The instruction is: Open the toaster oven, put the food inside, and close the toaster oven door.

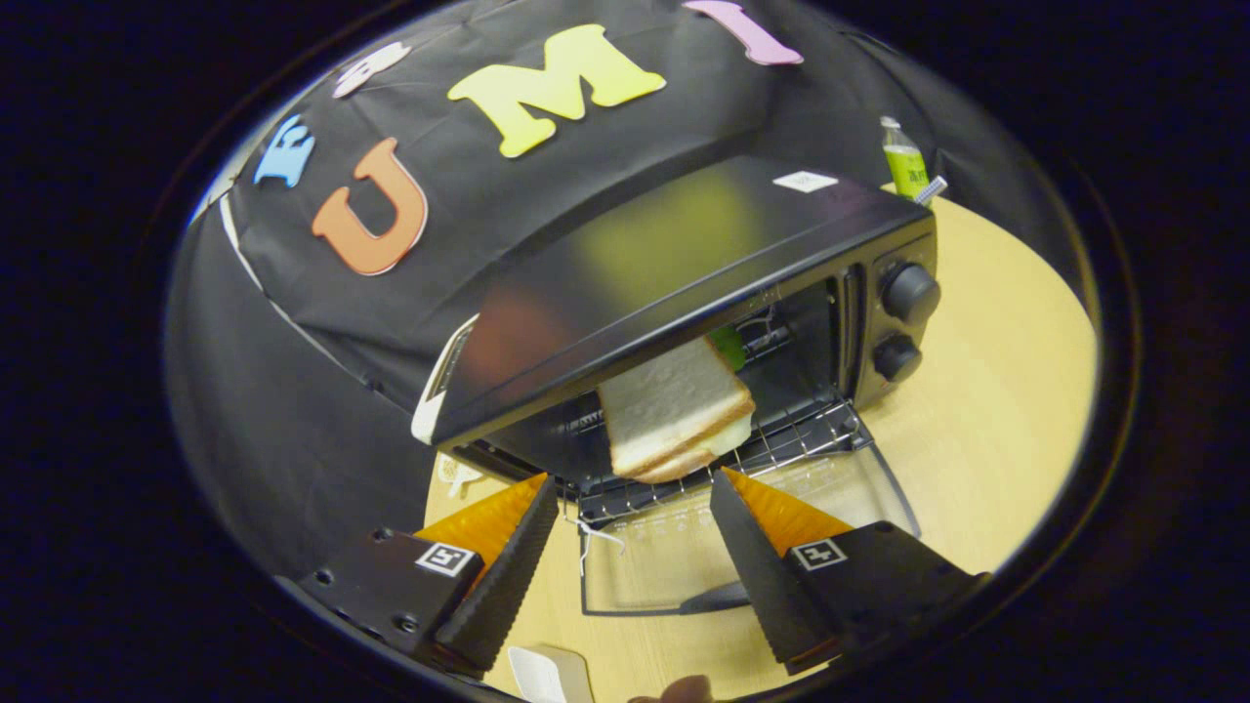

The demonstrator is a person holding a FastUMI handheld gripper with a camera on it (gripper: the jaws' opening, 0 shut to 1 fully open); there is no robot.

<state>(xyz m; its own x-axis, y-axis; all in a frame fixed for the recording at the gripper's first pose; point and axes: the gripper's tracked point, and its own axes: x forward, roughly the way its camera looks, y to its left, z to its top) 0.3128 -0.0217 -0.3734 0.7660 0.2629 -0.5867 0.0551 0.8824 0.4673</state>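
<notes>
**Sandwich half in, door still down: where this could slip**

The tongs stand apart with nothing between them, their fingers spread either side of the gap just short of the oven mouth. Just ahead of them, the sandwich lies on the wire rack inside the toaster oven, and it looks close to the rack's front edge, with one corner reaching toward the tongs rather than sitting deep in the cavity. Below the tongs, the glass door lies folded flat over the worktop, its handle nearest to them.

The main risk, as I judge it, is the door swinging up against a sandwich that sits too far forward: it would squash the bread or fail to shut. A nudge deeper could also go wrong, since the soft slices may slide apart or tip off the rack's lip. Lifting the door by its handle with open fingers might let it slip and drop back. The two knobs lie beyond and to the right; a bottle stands well behind the oven, out of harm's way.
</notes>
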